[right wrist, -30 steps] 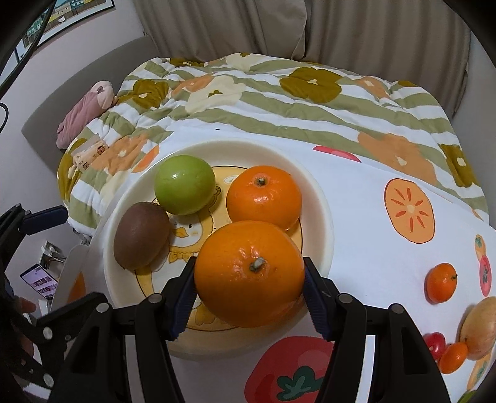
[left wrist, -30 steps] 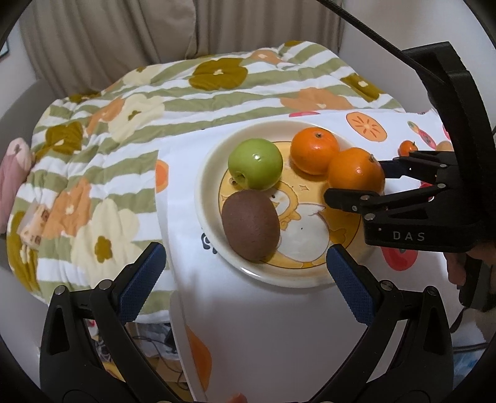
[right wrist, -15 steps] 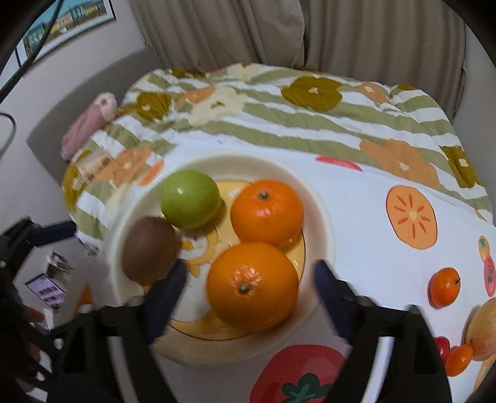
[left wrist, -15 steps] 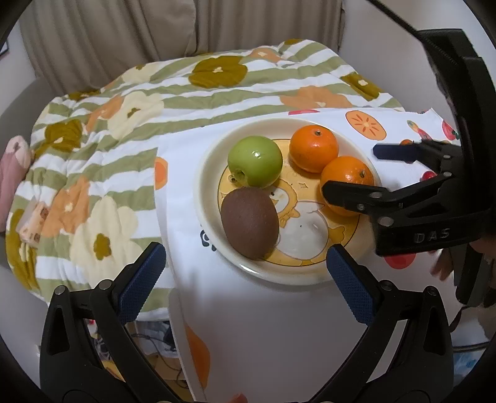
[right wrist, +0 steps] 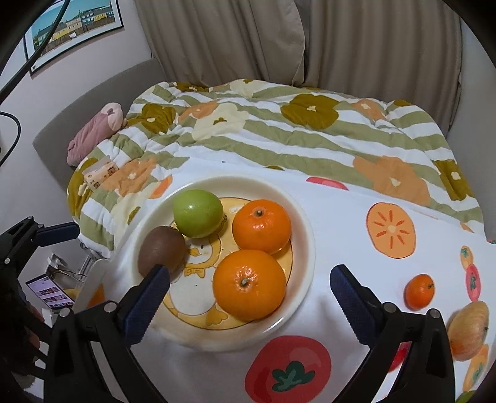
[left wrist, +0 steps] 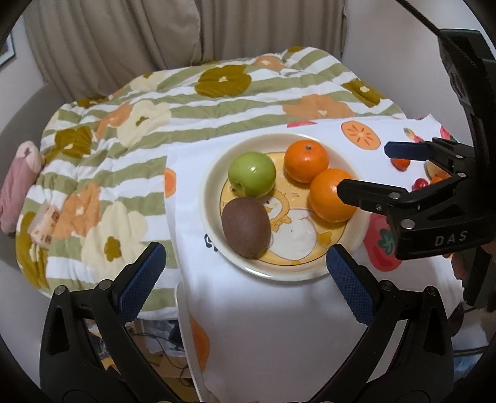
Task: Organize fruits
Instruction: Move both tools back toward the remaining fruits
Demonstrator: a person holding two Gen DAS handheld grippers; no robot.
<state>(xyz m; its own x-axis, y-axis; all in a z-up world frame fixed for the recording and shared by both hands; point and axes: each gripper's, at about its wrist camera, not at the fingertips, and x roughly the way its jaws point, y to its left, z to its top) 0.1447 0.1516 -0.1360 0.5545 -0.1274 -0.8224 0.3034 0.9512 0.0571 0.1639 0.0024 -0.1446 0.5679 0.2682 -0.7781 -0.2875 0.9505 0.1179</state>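
Since a second ago, the right claw has released the large round orange onto the cream ceramic plate and backed off, fingers spread; the left claw hovers open and empty. Loose round fruit could roll if the plate is nudged. It also holds a green apple, second orange and brown kiwi.

Home bedroom or living room, shown by floral striped quilt and beige curtains beyond the jaws, framed picture upper left, fruit-print cloth below.
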